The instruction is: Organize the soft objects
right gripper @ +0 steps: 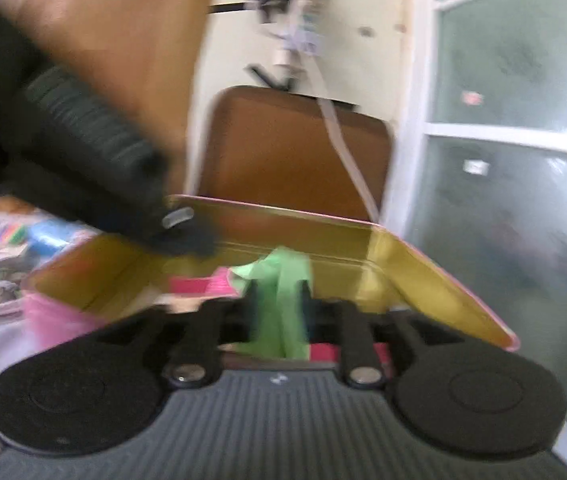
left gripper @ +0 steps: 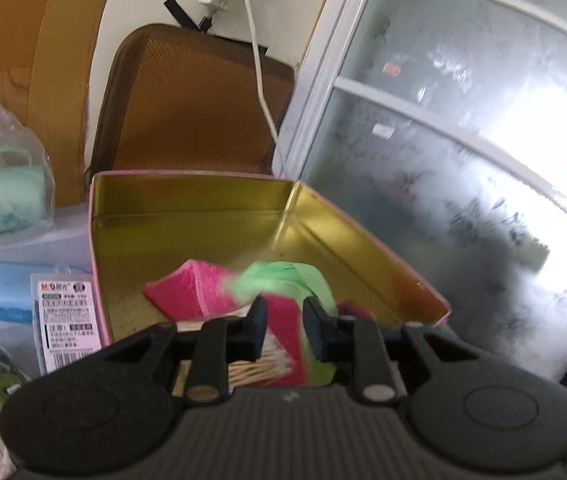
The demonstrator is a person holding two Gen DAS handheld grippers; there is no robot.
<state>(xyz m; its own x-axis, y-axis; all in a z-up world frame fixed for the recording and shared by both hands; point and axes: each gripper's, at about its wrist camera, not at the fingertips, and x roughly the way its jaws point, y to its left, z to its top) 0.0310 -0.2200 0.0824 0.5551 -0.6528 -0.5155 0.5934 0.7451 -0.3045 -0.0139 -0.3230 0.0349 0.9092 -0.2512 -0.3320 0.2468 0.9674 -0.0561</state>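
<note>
Two grippers are held over one tin (left gripper: 187,204): the right gripper (right gripper: 277,292) is clamped on a green cloth (right gripper: 283,300) hanging above the tin's near edge, while the left gripper (left gripper: 283,312) is seen parted and empty, just over a pink cloth (left gripper: 191,288) already inside. One bundle of swabs (left gripper: 259,364) is counted below it. If released early, the green cloth could be draped over the rim or snagged on the left gripper's fingers (left gripper: 257,320), judging by how close they are.

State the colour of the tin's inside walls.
Shiny gold inside the tin, with a pink rim. The left wrist view shows it best.
</note>
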